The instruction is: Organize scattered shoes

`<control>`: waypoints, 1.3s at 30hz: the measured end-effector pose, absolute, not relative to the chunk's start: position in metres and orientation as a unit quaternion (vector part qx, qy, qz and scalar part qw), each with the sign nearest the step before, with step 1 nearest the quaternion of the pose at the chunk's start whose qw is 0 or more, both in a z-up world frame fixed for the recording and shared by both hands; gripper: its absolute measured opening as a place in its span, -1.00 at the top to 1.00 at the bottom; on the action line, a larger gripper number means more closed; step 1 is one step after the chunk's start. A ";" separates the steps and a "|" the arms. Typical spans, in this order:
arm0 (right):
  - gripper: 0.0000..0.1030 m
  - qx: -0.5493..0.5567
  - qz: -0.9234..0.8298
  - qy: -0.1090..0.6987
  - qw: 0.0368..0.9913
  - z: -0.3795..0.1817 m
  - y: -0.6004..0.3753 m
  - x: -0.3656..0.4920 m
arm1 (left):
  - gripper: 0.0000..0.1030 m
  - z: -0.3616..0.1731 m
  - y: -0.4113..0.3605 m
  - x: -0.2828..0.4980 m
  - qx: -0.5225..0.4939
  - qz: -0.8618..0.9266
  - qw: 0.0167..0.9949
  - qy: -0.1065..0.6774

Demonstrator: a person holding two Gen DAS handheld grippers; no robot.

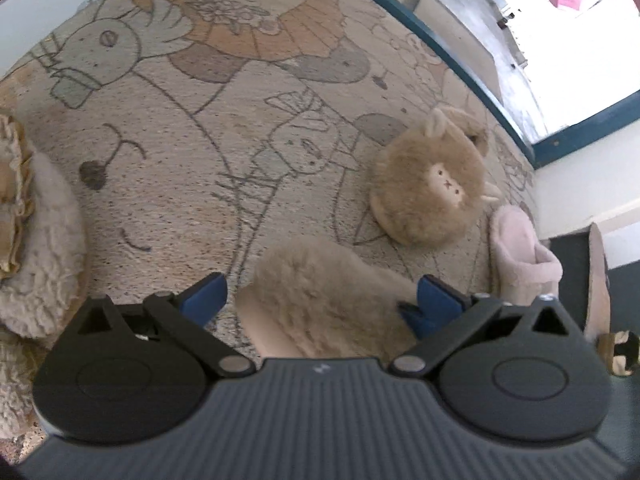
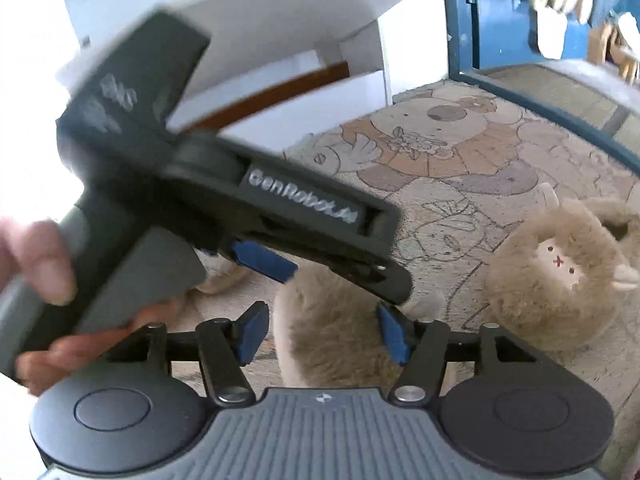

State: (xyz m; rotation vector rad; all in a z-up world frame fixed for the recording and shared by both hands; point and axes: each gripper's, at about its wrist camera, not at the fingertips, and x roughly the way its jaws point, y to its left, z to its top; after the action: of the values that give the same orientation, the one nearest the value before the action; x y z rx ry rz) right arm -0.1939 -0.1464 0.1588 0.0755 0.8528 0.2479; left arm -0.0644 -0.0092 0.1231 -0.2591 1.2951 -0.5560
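Beige fluffy slipper [image 1: 320, 300] is framed between the spread blue pads of the left claw [image 1: 320, 304], on a cartoon-printed rug [image 1: 200, 140]; whether the pads touch its fur cannot be told. Much bare rug is left open toward the far edge, while the right edge is bounded by a blue door frame [image 1: 460, 64]. Near that edge an animal-faced slipper [image 1: 432, 184] and a pink slipper [image 1: 520, 252] are seen close together. The right claw [image 2: 320, 336] is also held spread over the same beige slipper, just under the left claw. A fleecy slipper [image 1: 44, 248] lies at the left edge.
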 end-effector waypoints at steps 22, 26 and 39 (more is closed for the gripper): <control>-0.77 0.144 0.128 0.461 0.866 0.134 -0.182 -0.218 | -1.00 0.116 0.025 -0.075 -0.107 -0.243 0.748 0.608; -0.76 0.121 0.148 0.477 0.858 0.133 -0.173 -0.224 | -1.00 0.121 0.023 -0.077 -0.084 -0.261 0.753 0.598; 0.63 -0.024 0.120 0.505 0.855 0.119 -0.150 -0.218 | -1.00 0.108 0.001 -0.083 -0.025 -0.291 0.733 0.614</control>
State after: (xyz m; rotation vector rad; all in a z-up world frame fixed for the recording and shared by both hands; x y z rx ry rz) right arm -0.2177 -0.1502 0.1194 -0.0505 1.0610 0.2533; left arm -0.0827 0.0013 0.1077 -0.0556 1.3503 -0.6402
